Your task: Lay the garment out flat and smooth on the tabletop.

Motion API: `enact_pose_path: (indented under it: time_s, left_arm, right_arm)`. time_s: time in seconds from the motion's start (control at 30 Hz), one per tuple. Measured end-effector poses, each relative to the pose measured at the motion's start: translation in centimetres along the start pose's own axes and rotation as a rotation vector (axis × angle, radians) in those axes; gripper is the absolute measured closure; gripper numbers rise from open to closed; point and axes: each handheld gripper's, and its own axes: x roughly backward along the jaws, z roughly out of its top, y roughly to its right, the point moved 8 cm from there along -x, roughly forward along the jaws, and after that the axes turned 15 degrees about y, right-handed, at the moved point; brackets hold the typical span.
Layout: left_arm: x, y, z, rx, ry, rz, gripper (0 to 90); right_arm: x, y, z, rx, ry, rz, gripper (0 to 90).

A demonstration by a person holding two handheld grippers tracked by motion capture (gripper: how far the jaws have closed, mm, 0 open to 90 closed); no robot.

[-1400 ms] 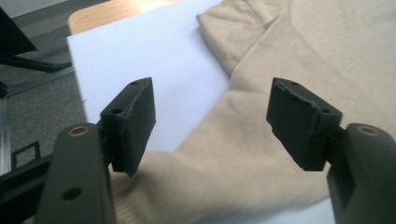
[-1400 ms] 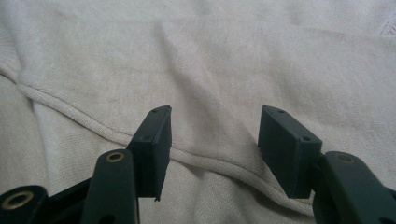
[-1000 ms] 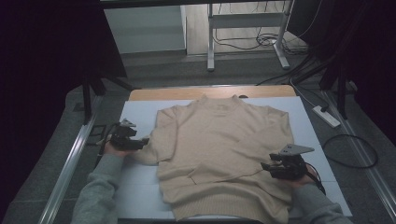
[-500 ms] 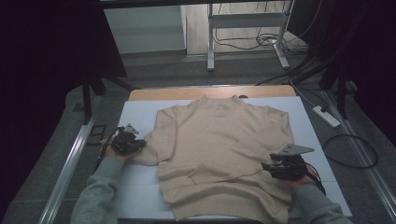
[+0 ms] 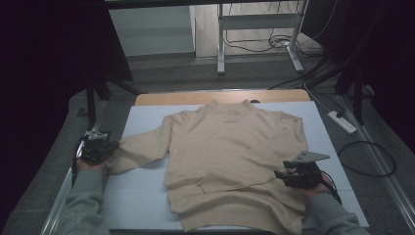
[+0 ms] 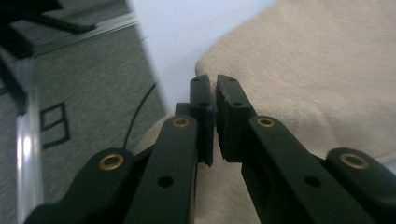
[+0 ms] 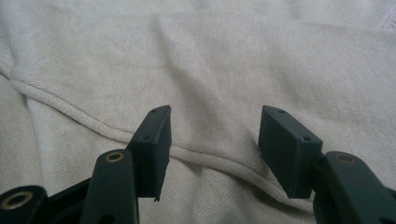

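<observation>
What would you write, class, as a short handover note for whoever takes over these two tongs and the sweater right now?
Left tongs: shut on the sleeve cuff, sleeve drawn out toward the mat's left edge.
Right tongs: open, over the sweater near the other sleeve, which lies folded across the body; nothing gripped.
Sweater lies flat on the blue mat, collar at the far side.
Done: left sleeve gripped.
Left: probably folding that sleeve in, then the body.

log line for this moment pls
left claw: shut on sleeve | right claw: open over sweater | mat: sweater flat, sleeve stretched left
</observation>
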Motion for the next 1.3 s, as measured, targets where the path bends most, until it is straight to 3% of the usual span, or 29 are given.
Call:
enact_pose_path:
  time_s: [0.13, 0.2, 0.23, 0.27, 0.37, 0.4, 0.5, 0.6, 0.67, 0.8, 1.03, 1.2, 1.3]
  left_arm:
    - [0.6, -1.9, -0.9, 0.028, -0.008, 0.073, 85.7]
    - [0.9, -2.8, -1.2, 0.065, -0.007, 0.115, 85.2]
    - [0.9, -2.7, -1.3, 0.078, -0.005, 0.096, 84.1]
    - [0.7, -2.2, -1.4, 0.061, -0.002, 0.079, 81.6]
    - [0.3, -0.5, -0.1, 0.054, 0.040, 0.016, 56.8]
    - [0.3, 0.3, 0.6, 0.051, 0.067, -0.011, 55.0]
    - [-0.1, 3.5, 2.5, 0.034, 0.123, -0.140, 43.8]
    - [-1.1, 6.3, 3.1, -0.024, 0.087, -0.207, 41.6]
    - [-2.0, 8.3, 3.2, -0.031, 0.065, -0.268, 38.9]
    - [-3.3, 10.5, 2.8, -0.050, 0.031, -0.316, 35.8]
    - [-4.5, 11.4, 1.6, -0.079, -0.039, -0.322, 33.5]
    - [-5.3, 10.5, 0.9, -0.039, -0.061, -0.261, 34.5]
    - [-5.4, 10.0, 0.3, -0.040, -0.075, -0.230, 34.0]
  right_arm:
    - [0.1, 0.1, 0.0, -0.004, -0.001, -0.003, 44.0]
    - [0.0, 0.1, 0.0, -0.007, 0.000, -0.003, 44.0]
    - [0.0, 0.2, -0.1, -0.007, -0.002, -0.003, 44.0]
    - [0.0, 0.2, -0.1, -0.008, -0.003, -0.004, 44.0]
    - [-0.1, 0.2, -0.1, -0.009, -0.006, -0.005, 44.0]
    - [-0.1, 0.2, -0.1, -0.006, -0.006, -0.004, 44.0]
    - [-0.1, 0.1, -0.1, -0.003, -0.006, -0.004, 44.0]
    - [-0.1, 0.1, -0.2, -0.003, -0.007, -0.004, 43.9]
    - [-0.1, 0.1, -0.2, -0.002, -0.007, -0.002, 43.9]
    - [-0.1, 0.1, -0.2, -0.002, -0.006, -0.001, 43.8]
    - [-0.2, 0.0, -0.2, 0.000, -0.009, 0.003, 43.3]
    - [-0.1, -0.2, -0.1, 0.015, -0.002, 0.010, 43.0]
    - [-0.2, -0.2, -0.1, 0.016, -0.002, 0.009, 43.0]
